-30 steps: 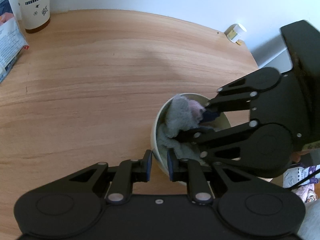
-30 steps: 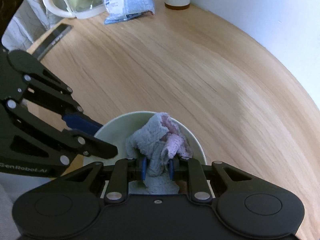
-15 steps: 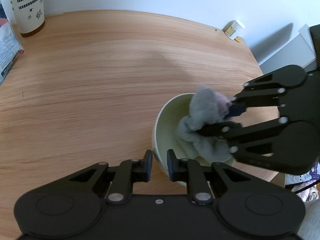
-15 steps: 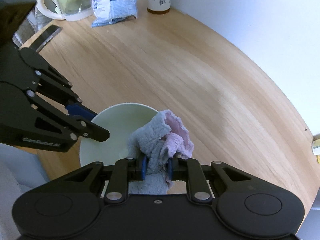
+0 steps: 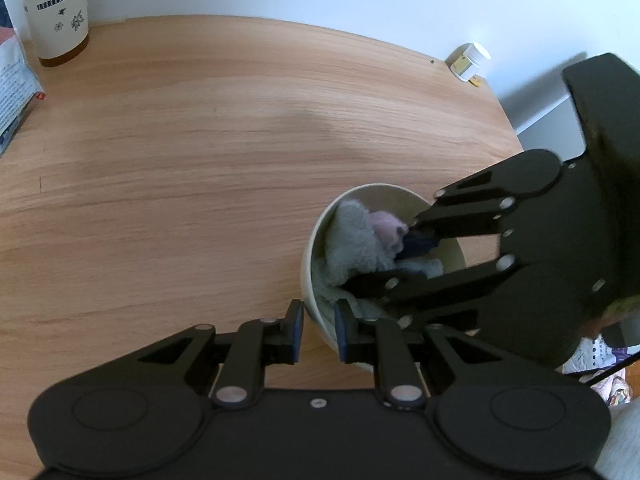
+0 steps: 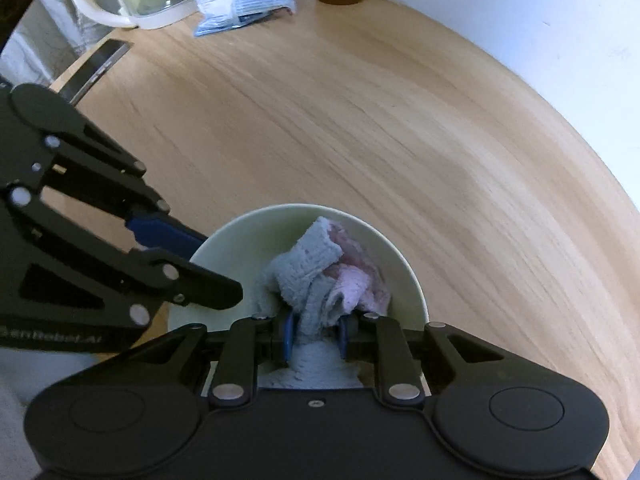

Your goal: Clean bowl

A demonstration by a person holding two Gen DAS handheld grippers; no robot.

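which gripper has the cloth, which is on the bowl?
The right gripper is shut on the cloth, pressing it inside the bowl. The left gripper holds no cloth: it pinches the bowl's rim.

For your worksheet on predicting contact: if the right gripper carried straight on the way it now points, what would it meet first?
The right gripper, shut on the cloth, points steeply down into the bowl. The bunched cloth would probably press on the bowl's inner surface first; depth is unclear.
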